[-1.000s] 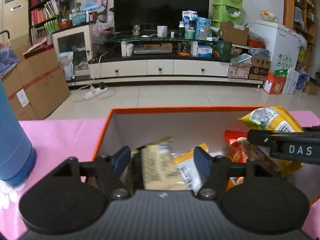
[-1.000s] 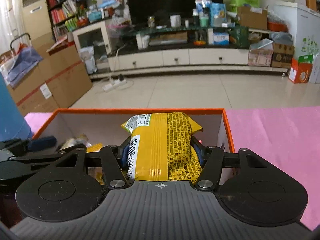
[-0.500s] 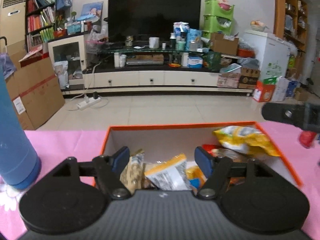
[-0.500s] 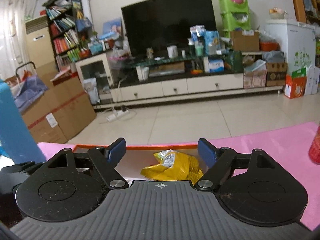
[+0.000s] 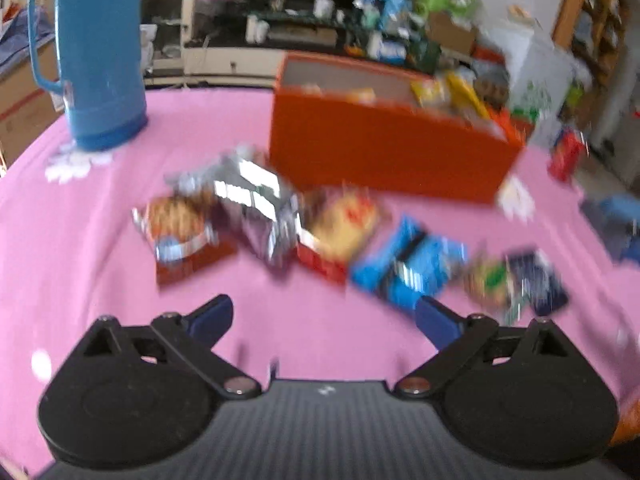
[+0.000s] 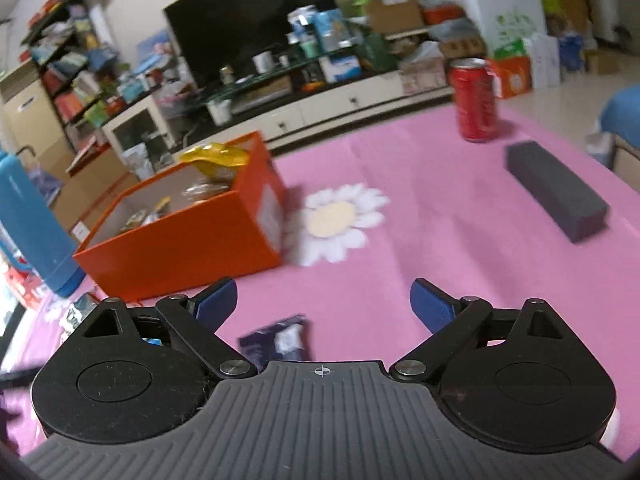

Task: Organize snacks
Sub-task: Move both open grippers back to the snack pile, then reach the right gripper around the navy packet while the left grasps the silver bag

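Note:
An orange box holding several snack packs stands on the pink tablecloth; it also shows in the right wrist view, with a yellow bag on top. Loose snacks lie in a row in front of it: a brown cookie pack, a silver pack, a red-yellow pack, a blue pack and a dark pack. My left gripper is open and empty, above the cloth near the row. My right gripper is open and empty above a dark blue pack.
A blue thermos jug stands at the back left. A red can and a dark grey foam block sit at the right. A white daisy print marks the cloth beside the box.
Both grippers have pulled back and away from the box, empty. The right one let go of the yellow bag, which now lies in the box. The views are motion-blurred.

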